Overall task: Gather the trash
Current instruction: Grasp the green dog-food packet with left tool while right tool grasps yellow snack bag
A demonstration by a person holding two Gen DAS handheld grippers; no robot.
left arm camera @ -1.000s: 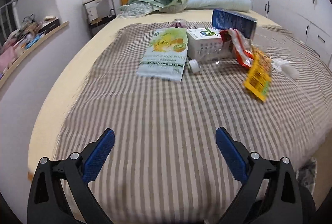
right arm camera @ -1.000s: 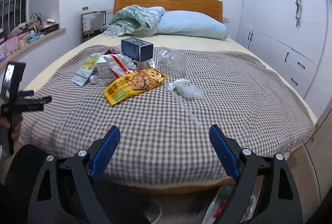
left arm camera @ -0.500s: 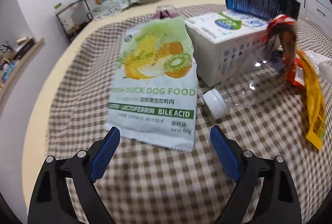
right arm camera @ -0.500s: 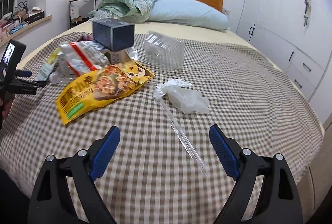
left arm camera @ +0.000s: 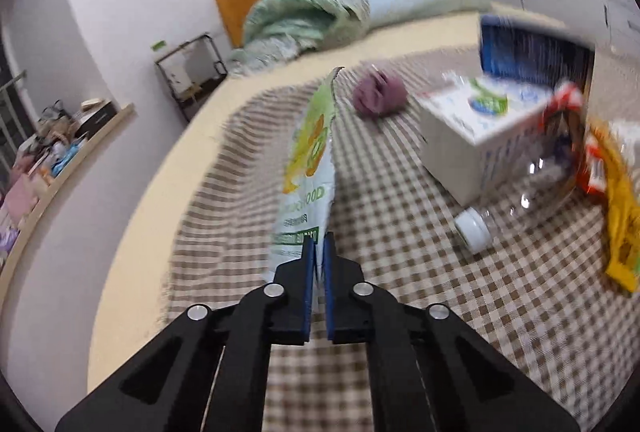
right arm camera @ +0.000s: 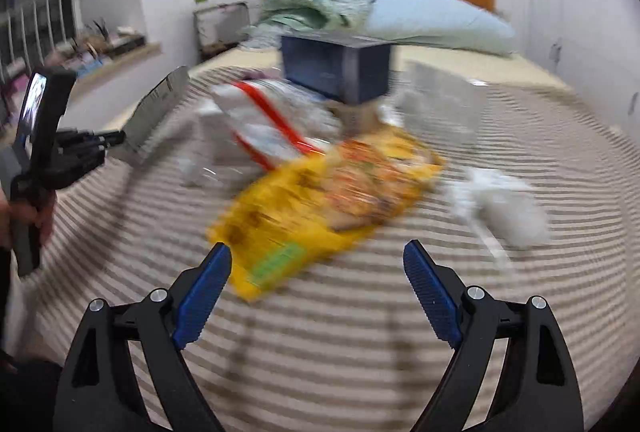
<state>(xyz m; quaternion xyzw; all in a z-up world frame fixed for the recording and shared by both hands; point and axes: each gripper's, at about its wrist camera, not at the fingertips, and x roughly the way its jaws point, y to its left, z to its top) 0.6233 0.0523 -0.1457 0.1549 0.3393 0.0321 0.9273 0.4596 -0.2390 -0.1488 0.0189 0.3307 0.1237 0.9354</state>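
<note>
Trash lies on the checked bedspread (left arm camera: pixel 440 312). My left gripper (left arm camera: pixel 319 238) is closing tight on the lower edge of the green-and-white dog food bag (left arm camera: pixel 312 160); the pads press on it and the bag stands up edge-on. In the right wrist view the same left gripper (right arm camera: pixel 112 140) holds the bag's silver back (right arm camera: pixel 160 112) off the bed at the left. My right gripper (right arm camera: pixel 317 248) is open and holds nothing, with the yellow snack bag (right arm camera: pixel 320 200) just ahead of its fingers. A white carton (left arm camera: pixel 472 136), a clear bottle (left arm camera: pixel 520 192) and a blue box (left arm camera: pixel 532 48) lie to the right.
A red-and-white wrapper (right arm camera: pixel 260 124), a clear plastic container (right arm camera: pixel 440 108) and crumpled white plastic (right arm camera: pixel 504 204) also lie on the bed. A purple wad (left arm camera: pixel 380 96) sits further back. A pillow (right arm camera: pixel 436 20), a green blanket (right arm camera: pixel 316 4), the headboard, a bedside rack (left arm camera: pixel 188 72) and a cluttered left shelf border the bed.
My left gripper went from wide open to shut on the dog food bag and lifted it from flat to upright. My right gripper came forward and down towards the yellow snack bag, still open.
</note>
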